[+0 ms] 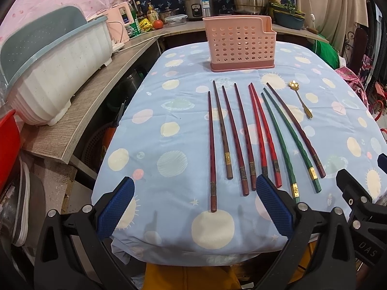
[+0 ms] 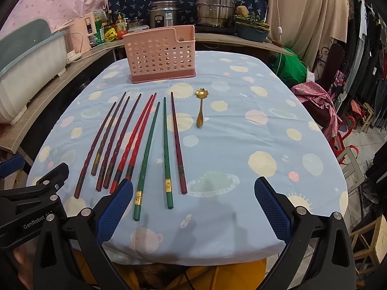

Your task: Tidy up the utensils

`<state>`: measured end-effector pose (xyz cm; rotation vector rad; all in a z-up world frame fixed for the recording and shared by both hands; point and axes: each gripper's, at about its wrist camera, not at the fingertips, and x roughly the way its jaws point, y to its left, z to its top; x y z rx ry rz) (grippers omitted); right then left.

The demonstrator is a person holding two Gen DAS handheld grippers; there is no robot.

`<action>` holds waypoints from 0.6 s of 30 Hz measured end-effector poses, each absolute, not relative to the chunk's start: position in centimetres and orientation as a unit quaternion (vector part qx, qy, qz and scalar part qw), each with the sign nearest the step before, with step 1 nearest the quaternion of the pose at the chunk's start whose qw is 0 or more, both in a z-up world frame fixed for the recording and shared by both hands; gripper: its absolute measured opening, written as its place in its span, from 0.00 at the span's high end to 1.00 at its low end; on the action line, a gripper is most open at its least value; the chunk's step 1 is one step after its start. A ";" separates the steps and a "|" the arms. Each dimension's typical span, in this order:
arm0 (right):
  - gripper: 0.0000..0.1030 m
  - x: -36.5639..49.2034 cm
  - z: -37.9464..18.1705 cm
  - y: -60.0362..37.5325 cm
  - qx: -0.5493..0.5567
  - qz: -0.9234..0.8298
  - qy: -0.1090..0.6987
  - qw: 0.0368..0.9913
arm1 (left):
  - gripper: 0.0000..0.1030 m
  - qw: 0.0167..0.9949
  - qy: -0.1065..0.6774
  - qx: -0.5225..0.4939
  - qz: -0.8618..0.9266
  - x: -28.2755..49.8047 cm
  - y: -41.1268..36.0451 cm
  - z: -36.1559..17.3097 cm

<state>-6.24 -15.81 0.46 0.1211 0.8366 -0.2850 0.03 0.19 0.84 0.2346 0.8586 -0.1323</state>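
Plainly, both grippers hung over the near edge of the table [image 1: 150, 145] with their fingers spread wide and nothing between them. From its own camera, the left gripper [image 1: 196, 207] had its blue pads at roughly 7 and 5 o'clock of the frame, and the near end of the leftmost dark red chopstick [image 1: 212, 149] lay on the cloth in the gap between them, untouched. The right gripper [image 2: 193, 207] was likewise released, its left pad just beside the near ends of the two red chopsticks [image 2: 135, 142] and the left green chopstick [image 2: 146, 159]; whether it touched them could not be told.

Nine chopsticks lay in a row on the blue spotted tablecloth [image 2: 241, 145], tips pointing toward 12 o'clock. In the left view they ran, from 9 toward 3 o'clock: the dark red one, a brown one [image 1: 222, 130], two more dark red ones [image 1: 239, 137], the red pair [image 1: 262, 133], a green pair [image 1: 285, 142] and a maroon one [image 1: 297, 130]. A small gold spoon [image 2: 200, 107] with a flower-shaped bowl lay at 3 o'clock of the row, apart from it.

At 12 o'clock of the chopsticks, well apart from their tips, stood the pink perforated utensil holder [image 1: 239, 46], upright on the cloth. A white and grey dish rack [image 1: 48, 72] sat on the wooden counter [image 1: 84, 118] at 9 o'clock.
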 end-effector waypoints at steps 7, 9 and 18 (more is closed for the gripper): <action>0.06 -6.4 0.6 -15.9 0.061 -0.137 0.401 0.904 | 0.07 0.901 0.414 0.113 -0.063 -0.1 0.2 0.9; 0.06 -6.4 0.7 -15.9 0.061 -0.137 0.400 0.904 | 0.07 0.901 0.413 0.113 -0.063 -0.1 0.1 1.0; 0.06 -6.5 0.8 -16.0 0.062 -0.135 0.397 0.906 | 0.07 0.902 0.412 0.114 -0.062 -0.3 0.1 1.1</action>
